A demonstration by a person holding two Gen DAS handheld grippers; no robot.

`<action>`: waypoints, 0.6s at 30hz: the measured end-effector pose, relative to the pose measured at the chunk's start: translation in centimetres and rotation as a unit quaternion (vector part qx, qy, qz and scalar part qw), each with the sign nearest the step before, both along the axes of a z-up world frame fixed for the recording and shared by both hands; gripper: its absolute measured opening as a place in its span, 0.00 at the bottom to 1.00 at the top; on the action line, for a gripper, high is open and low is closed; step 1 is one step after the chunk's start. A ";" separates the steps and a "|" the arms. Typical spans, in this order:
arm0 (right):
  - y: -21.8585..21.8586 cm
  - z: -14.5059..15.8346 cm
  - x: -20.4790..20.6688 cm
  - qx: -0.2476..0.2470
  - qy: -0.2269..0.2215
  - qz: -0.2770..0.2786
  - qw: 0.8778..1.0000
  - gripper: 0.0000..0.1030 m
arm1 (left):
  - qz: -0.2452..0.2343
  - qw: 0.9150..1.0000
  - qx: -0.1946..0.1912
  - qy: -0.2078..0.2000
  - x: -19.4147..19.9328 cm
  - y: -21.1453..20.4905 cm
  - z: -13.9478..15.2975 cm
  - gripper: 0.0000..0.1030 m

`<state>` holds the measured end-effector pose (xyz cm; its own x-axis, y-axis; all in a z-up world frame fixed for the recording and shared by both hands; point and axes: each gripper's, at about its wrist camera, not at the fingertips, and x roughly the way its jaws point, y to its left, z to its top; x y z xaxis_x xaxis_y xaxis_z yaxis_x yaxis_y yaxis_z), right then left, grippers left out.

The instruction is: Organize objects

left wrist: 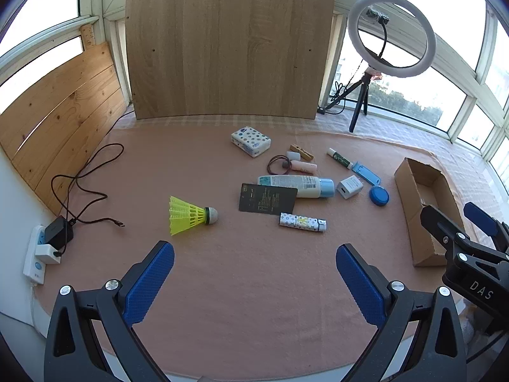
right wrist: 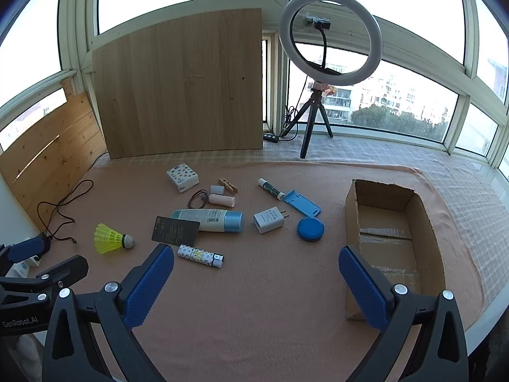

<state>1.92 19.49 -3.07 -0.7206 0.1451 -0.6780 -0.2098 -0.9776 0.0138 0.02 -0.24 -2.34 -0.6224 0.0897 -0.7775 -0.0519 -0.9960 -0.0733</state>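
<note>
Both grippers hang over the pink cloth (right wrist: 254,302) with jaws wide apart and nothing between them — the left gripper (left wrist: 254,283) and the right gripper (right wrist: 254,286). The scattered items lie mid-cloth, left of the empty cardboard box (right wrist: 423,222). The yellow shuttlecock (left wrist: 187,215) looks feather-light and crushable — best pinched at its cork. The lotion bottle (right wrist: 210,219) seems rigid, perhaps slippery. The left gripper's body reads "GenRobot.AI"; item labels are illegible.

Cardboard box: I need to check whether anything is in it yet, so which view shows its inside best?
The right wrist view. There the cardboard box lies open toward the camera, floor visible, nothing in it. The left wrist view shows the box at an angle, partly hidden behind the right gripper.
</note>
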 end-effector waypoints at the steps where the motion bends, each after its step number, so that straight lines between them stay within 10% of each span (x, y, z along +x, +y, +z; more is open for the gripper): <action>1: 0.0 0.0 0.0 0.000 0.000 0.000 1.000 0.99 | 0.000 1.000 0.001 -0.001 0.0 0.0 0.0 1.00; 18: 0.1 -0.3 0.7 -0.001 0.001 -0.008 1.000 0.99 | 0.047 0.999 0.022 -0.010 3.0 -0.1 -1.6 0.99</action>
